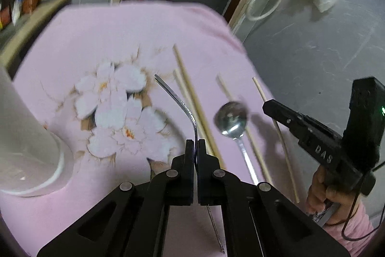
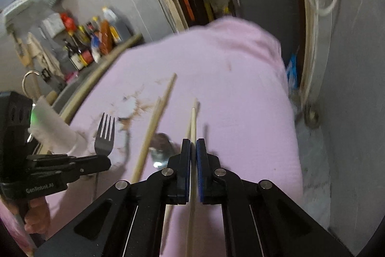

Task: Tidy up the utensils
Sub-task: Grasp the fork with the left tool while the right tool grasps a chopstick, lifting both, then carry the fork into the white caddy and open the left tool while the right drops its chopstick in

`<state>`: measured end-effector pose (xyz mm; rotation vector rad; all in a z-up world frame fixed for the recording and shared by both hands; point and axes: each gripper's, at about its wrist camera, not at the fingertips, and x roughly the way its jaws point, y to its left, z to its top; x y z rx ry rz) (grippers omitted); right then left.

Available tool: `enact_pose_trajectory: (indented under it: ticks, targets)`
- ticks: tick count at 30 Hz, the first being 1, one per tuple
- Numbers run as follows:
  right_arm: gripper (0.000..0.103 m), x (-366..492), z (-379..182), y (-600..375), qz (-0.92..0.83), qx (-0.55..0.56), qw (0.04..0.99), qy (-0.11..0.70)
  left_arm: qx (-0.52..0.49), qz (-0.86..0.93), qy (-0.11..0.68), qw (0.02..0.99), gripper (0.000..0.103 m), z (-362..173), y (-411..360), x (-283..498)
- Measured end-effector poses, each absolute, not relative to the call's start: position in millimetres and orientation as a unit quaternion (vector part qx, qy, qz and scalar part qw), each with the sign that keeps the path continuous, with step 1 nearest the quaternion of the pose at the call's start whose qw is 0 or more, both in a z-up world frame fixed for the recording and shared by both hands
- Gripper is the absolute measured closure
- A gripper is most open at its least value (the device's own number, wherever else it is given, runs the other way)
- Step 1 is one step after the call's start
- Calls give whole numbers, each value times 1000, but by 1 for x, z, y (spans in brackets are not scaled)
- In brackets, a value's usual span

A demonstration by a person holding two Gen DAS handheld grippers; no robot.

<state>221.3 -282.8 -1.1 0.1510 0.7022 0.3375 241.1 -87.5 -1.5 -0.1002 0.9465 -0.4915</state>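
Note:
My left gripper (image 1: pixel 196 143) is shut on a metal fork (image 1: pixel 178 102), seen edge-on and rising above the pink flowered cloth (image 1: pixel 120 40). In the right wrist view the fork (image 2: pixel 105 134) sticks out of the left gripper (image 2: pixel 96 161), tines up. My right gripper (image 2: pixel 193 143) is shut on a pale wooden chopstick (image 2: pixel 193 127) that runs through its blue pads. In the left wrist view the right gripper (image 1: pixel 272 107) meets this chopstick (image 1: pixel 284 148) at the cloth's right side. A metal spoon (image 1: pixel 232 119) lies on the cloth between the two grippers. Other chopsticks (image 1: pixel 190 93) lie beside it.
A white cup (image 1: pixel 31 148) stands on the cloth at the left. A person's hand (image 1: pixel 322 189) in a pink sleeve holds the right gripper. The cloth drops off at its right edge to grey floor (image 1: pixel 312 52). Bottles (image 2: pixel 96 37) crowd a shelf at the far left.

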Motion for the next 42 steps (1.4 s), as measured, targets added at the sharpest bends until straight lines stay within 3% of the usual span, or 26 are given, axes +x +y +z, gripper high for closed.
enact_pose_trajectory:
  ticks: [11, 20, 29, 42]
  targets:
    - [100, 143, 37, -232, 150, -31, 984, 96, -35, -232, 272, 933, 103, 50, -76, 188]
    - [100, 121, 74, -200, 153, -30, 987, -36, -10, -193, 169, 967, 103, 86, -54, 159]
    - [100, 133, 103, -158, 188, 2, 978, -94, -31, -133, 114, 984, 103, 121, 13, 149]
    - [100, 183, 125, -96, 278, 117, 949, -88, -142, -10, 79, 987, 103, 140, 143, 174]
